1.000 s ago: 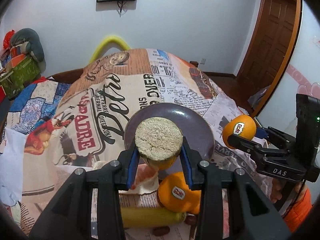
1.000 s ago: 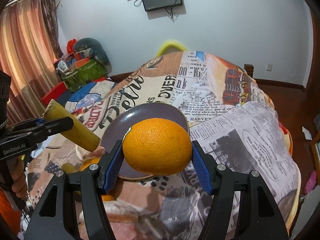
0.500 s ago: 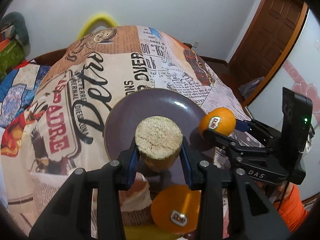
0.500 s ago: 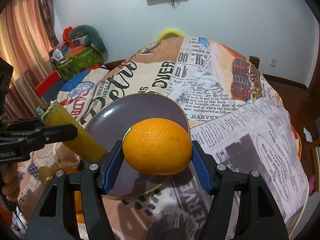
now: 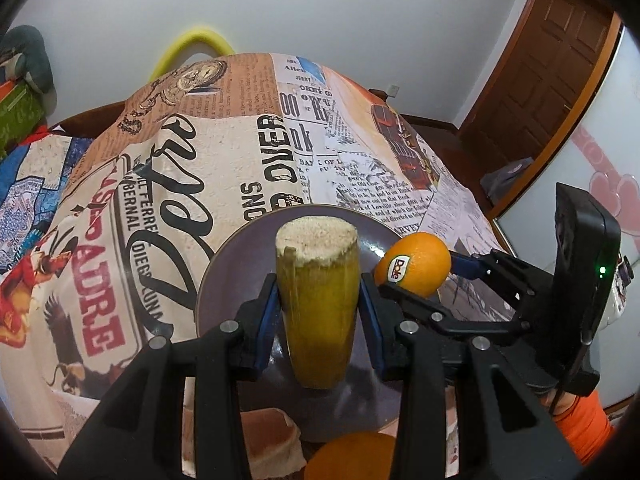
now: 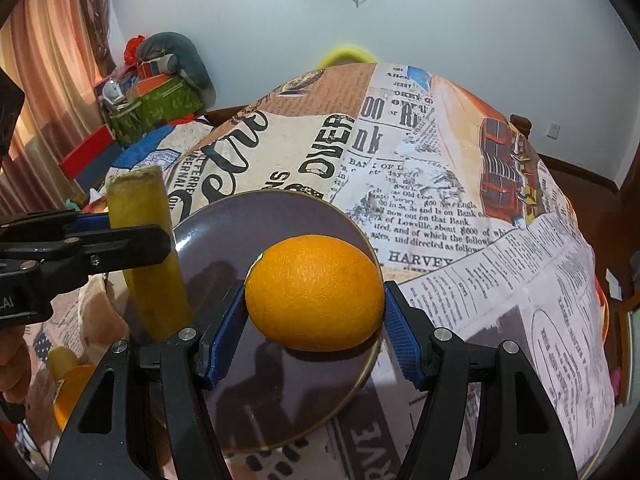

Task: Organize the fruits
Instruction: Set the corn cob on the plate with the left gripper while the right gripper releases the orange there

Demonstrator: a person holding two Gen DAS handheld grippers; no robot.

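Note:
My left gripper (image 5: pixel 318 292) is shut on a yellow-green cut stalk piece (image 5: pixel 316 304), held upright over the near left part of a dark purple plate (image 5: pixel 224 280). My right gripper (image 6: pixel 315 304) is shut on an orange (image 6: pixel 316 292) that hangs just over the plate (image 6: pixel 280 216), toward its right side. In the left wrist view the same orange (image 5: pixel 416 264) shows a sticker, with the right gripper (image 5: pixel 428 276) around it. The right wrist view has the stalk (image 6: pixel 148 216) and left gripper (image 6: pixel 132 232) at the plate's left rim. A second orange (image 5: pixel 352 456) lies on the table in front of the plate.
The table wears a newspaper-print cloth (image 5: pixel 240 152) that drops off at the right edge (image 6: pixel 580 280). A yellow hoop (image 5: pixel 192 44) rises behind the table. Bags and boxes (image 6: pixel 156 92) are piled at the far left, and a wooden door (image 5: pixel 560 80) stands at the right.
Both grippers have moved forward and down with their fruit, from short of the plate to over it. The plate now looks larger and closer, and the loose orange has slid to the bottom edge.

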